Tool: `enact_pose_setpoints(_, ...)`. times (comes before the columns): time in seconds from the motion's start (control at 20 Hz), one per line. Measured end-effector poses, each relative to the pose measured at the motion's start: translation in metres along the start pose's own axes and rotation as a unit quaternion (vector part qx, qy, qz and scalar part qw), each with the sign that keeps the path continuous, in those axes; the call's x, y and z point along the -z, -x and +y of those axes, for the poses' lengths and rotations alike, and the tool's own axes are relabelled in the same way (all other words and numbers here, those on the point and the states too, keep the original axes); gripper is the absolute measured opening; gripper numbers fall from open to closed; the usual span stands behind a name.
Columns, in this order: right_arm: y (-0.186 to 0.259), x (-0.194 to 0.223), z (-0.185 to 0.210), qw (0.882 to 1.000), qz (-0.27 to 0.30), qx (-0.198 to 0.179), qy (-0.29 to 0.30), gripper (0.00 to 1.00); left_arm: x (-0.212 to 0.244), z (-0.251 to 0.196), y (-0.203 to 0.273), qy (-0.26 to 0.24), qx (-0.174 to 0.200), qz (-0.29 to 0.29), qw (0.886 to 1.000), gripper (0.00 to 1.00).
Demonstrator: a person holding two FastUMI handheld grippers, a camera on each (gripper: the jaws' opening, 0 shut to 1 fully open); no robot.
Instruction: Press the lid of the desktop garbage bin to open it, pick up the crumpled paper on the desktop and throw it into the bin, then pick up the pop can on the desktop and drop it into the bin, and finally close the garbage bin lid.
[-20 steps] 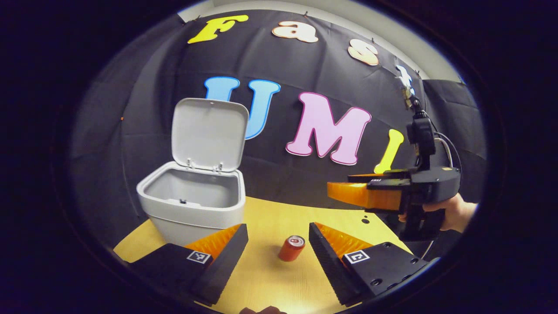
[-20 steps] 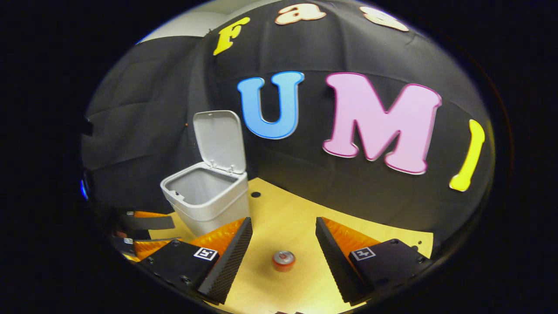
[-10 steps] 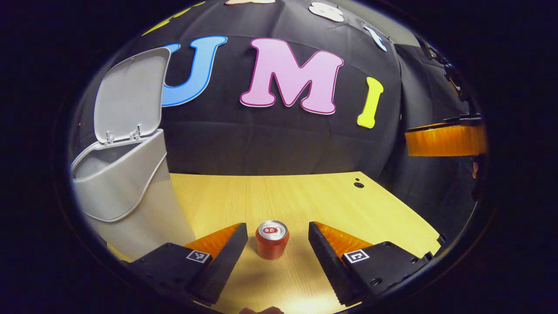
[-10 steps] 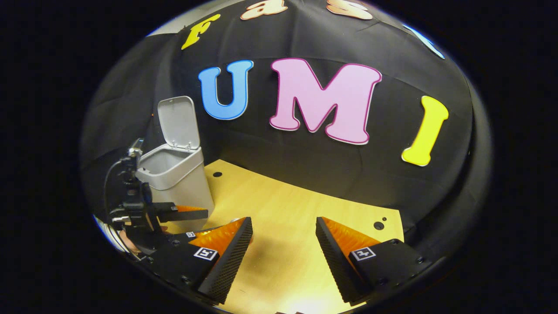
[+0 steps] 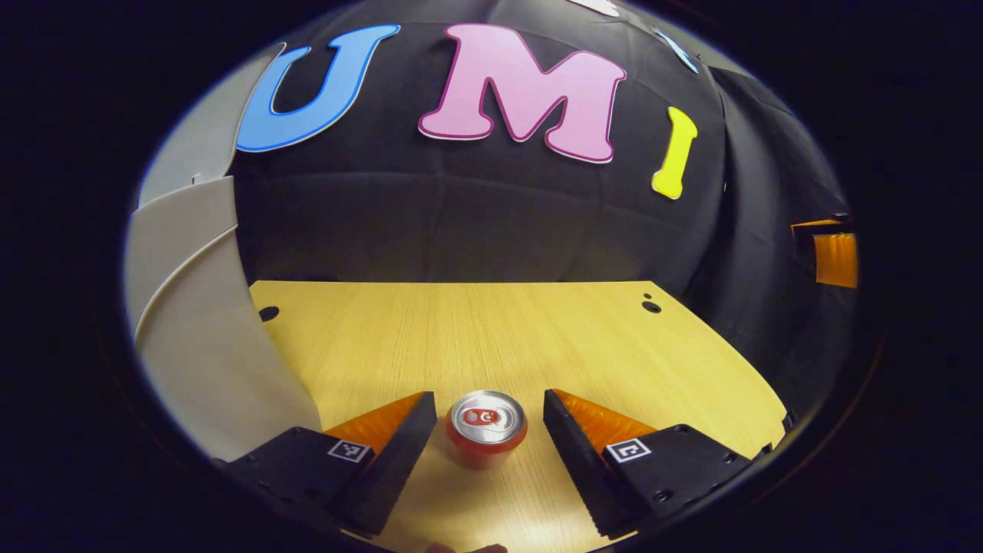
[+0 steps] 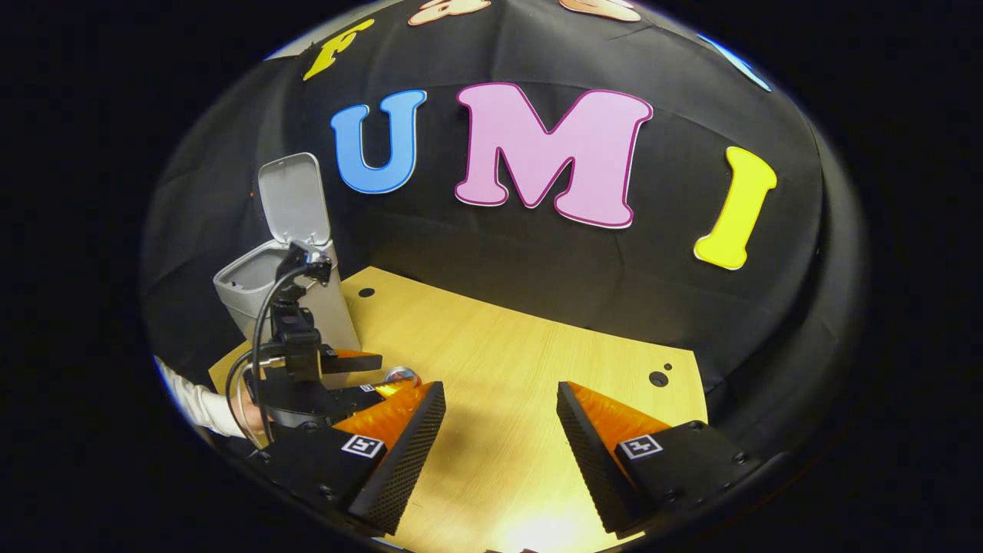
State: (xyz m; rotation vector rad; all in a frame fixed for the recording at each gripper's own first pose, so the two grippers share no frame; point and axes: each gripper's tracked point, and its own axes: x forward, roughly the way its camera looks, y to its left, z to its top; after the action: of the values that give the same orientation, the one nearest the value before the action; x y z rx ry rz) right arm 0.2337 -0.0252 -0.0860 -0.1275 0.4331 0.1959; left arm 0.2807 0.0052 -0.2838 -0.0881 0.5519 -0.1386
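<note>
A red pop can (image 5: 486,428) stands upright on the wooden table (image 5: 476,330), between the two fingers of my left gripper (image 5: 488,399). That gripper is open, with a small gap on each side of the can. In the right gripper view the left gripper (image 6: 380,375) sits low at the left, with the can's silver top (image 6: 402,376) at its fingertips. The grey garbage bin (image 6: 253,284) stands behind it with its lid (image 6: 294,198) raised. My right gripper (image 6: 499,430) is open over bare table, holding nothing.
The bin's wall (image 5: 200,338) rises close on the left in the left gripper view. Part of the right gripper (image 5: 833,257) shows at the far right there. A white sleeve (image 6: 196,401) holds the left gripper. Small holes (image 6: 658,379) mark the table's far corners.
My left gripper has dropped low and closed in on the can, which now sits between its fingers. The bin has slid to the left edge of that view. My right gripper has drawn away rightward.
</note>
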Motion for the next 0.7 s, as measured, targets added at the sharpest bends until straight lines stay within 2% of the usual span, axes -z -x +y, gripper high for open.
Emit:
enact_pose_setpoints(0.4, -0.001, 0.012, -0.004, 1.0, 0.014, 0.005, 0.005, 0.95, 0.039, 0.008, -0.034, -0.011, -0.01, 0.055, 0.998, 0.96)
enact_pose_setpoints(0.55, 0.005, 0.019, -0.008, 1.0, 0.019, 0.008, 0.007, 0.94, 0.035, 0.008, -0.032, -0.019, -0.017, 0.048, 0.999, 0.96)
enact_pose_setpoints(0.6, 0.008, 0.021, -0.011, 1.0, 0.02, 0.009, 0.004, 0.94, 0.032, 0.006, -0.03, -0.02, -0.016, 0.044, 0.999, 0.89)
enact_pose_setpoints(0.7, 0.012, 0.024, -0.014, 1.0, 0.02, 0.011, -0.002, 0.94, 0.026, 0.004, -0.022, -0.03, -0.016, 0.034, 0.999, 0.88)
